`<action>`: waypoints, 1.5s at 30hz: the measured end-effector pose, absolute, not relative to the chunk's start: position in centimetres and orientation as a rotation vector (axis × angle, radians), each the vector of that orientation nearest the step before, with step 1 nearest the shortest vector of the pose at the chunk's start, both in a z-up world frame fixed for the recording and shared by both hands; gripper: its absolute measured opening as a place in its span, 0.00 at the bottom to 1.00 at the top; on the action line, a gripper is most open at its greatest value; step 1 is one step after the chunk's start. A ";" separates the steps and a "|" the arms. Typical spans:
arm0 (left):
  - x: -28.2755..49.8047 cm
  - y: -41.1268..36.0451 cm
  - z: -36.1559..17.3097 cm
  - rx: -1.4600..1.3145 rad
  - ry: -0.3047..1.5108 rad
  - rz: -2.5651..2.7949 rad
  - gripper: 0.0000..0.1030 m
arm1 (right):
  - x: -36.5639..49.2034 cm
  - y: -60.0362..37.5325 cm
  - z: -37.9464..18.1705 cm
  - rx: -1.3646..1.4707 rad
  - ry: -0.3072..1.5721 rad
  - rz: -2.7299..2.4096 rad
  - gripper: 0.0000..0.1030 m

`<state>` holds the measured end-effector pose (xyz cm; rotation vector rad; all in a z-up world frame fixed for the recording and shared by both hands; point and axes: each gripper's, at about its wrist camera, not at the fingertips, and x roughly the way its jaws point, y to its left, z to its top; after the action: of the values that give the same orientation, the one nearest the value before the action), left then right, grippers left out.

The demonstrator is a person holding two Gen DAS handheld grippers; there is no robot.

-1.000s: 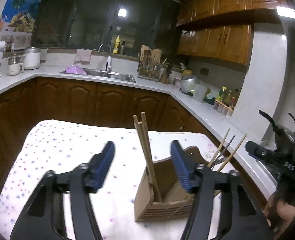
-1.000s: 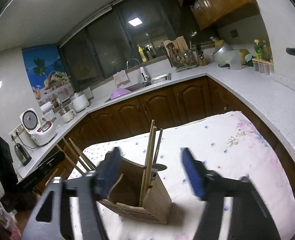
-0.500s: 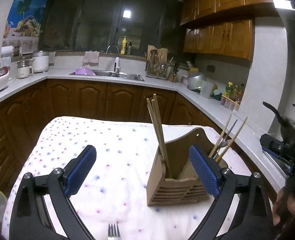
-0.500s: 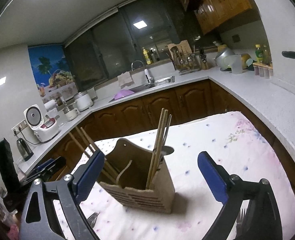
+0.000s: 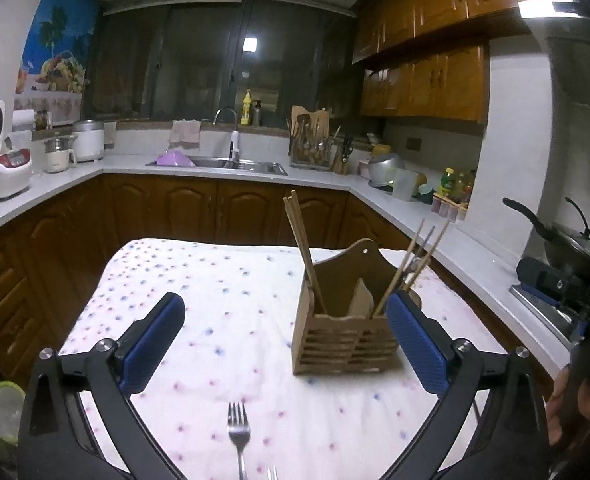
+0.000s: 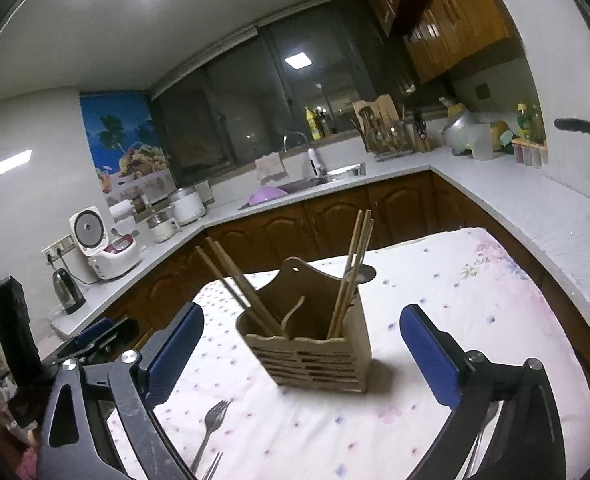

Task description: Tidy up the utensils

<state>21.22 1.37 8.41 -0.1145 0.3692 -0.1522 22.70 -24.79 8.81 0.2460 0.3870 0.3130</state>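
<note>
We hold both grippers wide, jaws opening and empty — left gripper (image 5: 286, 342), right gripper (image 6: 301, 354). The holder (image 5: 345, 334) stands upright on the tablecloth (image 5: 215, 300), chopsticks (image 5: 303, 254) inside — a fork (image 5: 238, 434) lies nearer.

- A holder (image 5: 345, 340) stands on the worktop (image 5: 215, 300), right of centre in the left wrist view.
- Chopsticks (image 5: 305, 254) lean in its left compartment, more chopsticks (image 5: 409, 270) in its right.
- A fork (image 5: 238, 434) lies on the worktop before the holder.
- The sink (image 5: 239, 165) is behind, against the far wall.
</note>
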 end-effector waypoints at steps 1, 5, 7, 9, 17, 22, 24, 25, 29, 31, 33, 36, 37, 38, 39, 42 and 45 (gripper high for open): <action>20.8 1.4 8.4 -0.113 0.369 -0.154 1.00 | 22.2 -24.7 8.9 0.244 0.383 0.314 0.98; 18.5 1.6 8.8 -0.100 0.358 -0.152 1.00 | 20.4 -24.2 9.2 0.230 0.379 0.326 0.98; 17.4 1.7 9.1 -0.102 0.350 -0.152 1.00 | 19.4 -23.9 9.3 0.216 0.376 0.330 0.98; 16.5 1.9 9.3 -0.099 0.346 -0.152 1.00 | 18.5 -23.6 9.4 0.202 0.374 0.331 0.98; 12.9 2.0 9.0 -0.085 0.322 -0.141 1.00 | 14.4 -22.6 8.9 0.150 0.347 0.315 0.99; 11.2 1.8 7.6 -0.071 0.332 -0.129 1.00 | 12.6 -22.2 7.4 0.120 0.335 0.288 0.99; 10.8 1.7 7.0 -0.064 0.337 -0.122 1.00 | 12.0 -22.2 6.4 0.117 0.341 0.277 0.99; 10.5 1.7 6.7 -0.064 0.337 -0.118 1.00 | 11.8 -22.2 6.0 0.117 0.344 0.273 0.99; 9.5 1.9 5.7 -0.076 0.325 -0.111 1.00 | 11.2 -22.7 4.4 0.143 0.358 0.261 0.99; 9.1 1.8 5.1 -0.074 0.312 -0.103 1.00 | 10.6 -22.9 3.7 0.150 0.345 0.240 0.99; 8.6 1.7 4.3 -0.063 0.303 -0.087 1.00 | 10.2 -23.0 3.2 0.152 0.334 0.228 0.99; 8.1 1.6 3.2 -0.052 0.300 -0.078 1.00 | 9.6 -23.1 2.6 0.146 0.315 0.221 0.99; 8.0 1.6 2.9 -0.049 0.303 -0.076 1.00 | 9.3 -23.1 2.5 0.140 0.304 0.214 0.99; 7.9 1.6 2.4 -0.046 0.309 -0.073 1.00 | 9.0 -23.1 2.3 0.132 0.291 0.206 0.99; 7.8 1.7 2.1 -0.045 0.310 -0.071 1.00 | 8.7 -23.1 2.0 0.126 0.284 0.202 1.00; 7.4 1.7 1.2 -0.037 0.319 -0.057 1.00 | 8.3 -23.1 1.3 0.112 0.285 0.194 1.00; 7.1 1.9 0.4 -0.031 0.334 -0.050 1.00 | 7.9 -23.2 0.1 0.106 0.306 0.184 1.00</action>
<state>7.07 1.86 0.38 -0.0305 0.3338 -0.0503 7.89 -23.16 0.13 0.1056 0.3057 0.1841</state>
